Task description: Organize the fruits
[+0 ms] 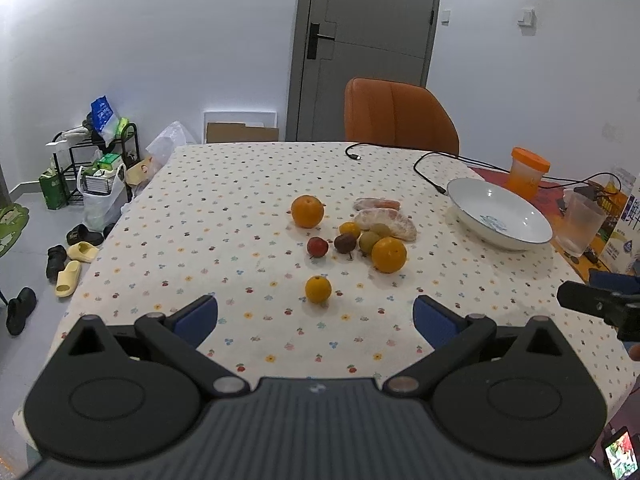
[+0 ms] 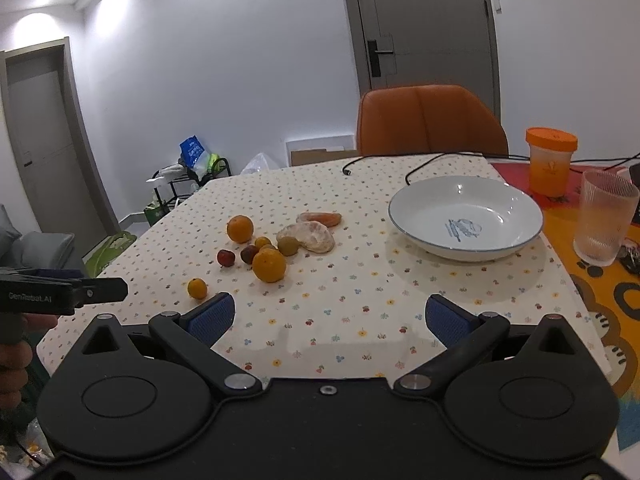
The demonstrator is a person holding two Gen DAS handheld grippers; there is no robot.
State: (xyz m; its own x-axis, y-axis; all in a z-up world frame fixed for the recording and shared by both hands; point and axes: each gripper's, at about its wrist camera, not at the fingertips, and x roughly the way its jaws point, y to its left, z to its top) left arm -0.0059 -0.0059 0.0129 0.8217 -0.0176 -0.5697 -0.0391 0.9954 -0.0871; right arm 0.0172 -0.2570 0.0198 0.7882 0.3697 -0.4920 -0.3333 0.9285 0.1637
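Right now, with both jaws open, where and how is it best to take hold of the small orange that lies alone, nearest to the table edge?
Probably grip the small orange across its round middle, coming from the near side with the left gripper, whose open jaws already frame it. It stands alone on the tablecloth, apart from the other fruit, so both sides seem free.

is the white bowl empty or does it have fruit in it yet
Empty. The bowl shows only its bare printed bottom; the fruit, like the nearest orange, lies on the tablecloth.
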